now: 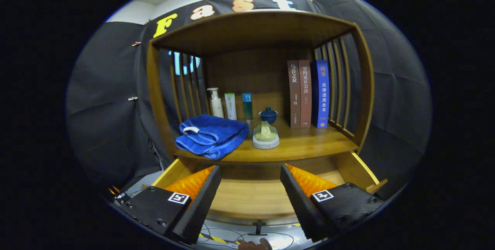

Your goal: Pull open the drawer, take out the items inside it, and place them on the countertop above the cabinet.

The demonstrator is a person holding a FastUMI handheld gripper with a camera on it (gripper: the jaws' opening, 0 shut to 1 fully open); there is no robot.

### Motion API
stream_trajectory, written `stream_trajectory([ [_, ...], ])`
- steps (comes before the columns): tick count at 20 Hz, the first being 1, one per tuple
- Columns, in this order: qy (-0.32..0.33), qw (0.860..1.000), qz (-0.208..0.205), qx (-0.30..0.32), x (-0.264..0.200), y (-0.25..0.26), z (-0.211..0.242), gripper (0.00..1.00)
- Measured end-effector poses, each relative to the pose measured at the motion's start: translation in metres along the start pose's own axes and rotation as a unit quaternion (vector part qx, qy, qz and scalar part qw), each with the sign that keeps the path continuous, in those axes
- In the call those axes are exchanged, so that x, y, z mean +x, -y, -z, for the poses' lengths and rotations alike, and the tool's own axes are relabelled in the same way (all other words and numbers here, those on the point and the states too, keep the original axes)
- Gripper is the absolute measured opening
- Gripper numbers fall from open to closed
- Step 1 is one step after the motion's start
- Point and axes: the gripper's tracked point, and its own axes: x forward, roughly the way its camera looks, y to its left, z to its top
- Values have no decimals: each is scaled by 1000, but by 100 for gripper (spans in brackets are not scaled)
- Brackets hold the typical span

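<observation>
Hovering gripper [250, 192] spread wide (holding nothing) | drawer [251, 198] open beneath | towel [210, 136] overhangs countertop [309, 143] edge

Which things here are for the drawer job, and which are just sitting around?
For the job:
drawer, pulled open
countertop
blue towel
green figure on a stone base
gripper, open, over the drawer

Just sitting around:
three books
bottles
blue lidded cup

Gripper [250, 192] housings carry square markers and screws.
</observation>
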Motion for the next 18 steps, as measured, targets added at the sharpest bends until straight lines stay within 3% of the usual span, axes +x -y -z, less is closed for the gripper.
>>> stream_trajectory([
  [4,15,1000,12,-20,-28,3,61,99],
  [10,-10,999,28,23,-20,19,130,99],
  [18,-18,999,41,18,-3,21,148,99],
])
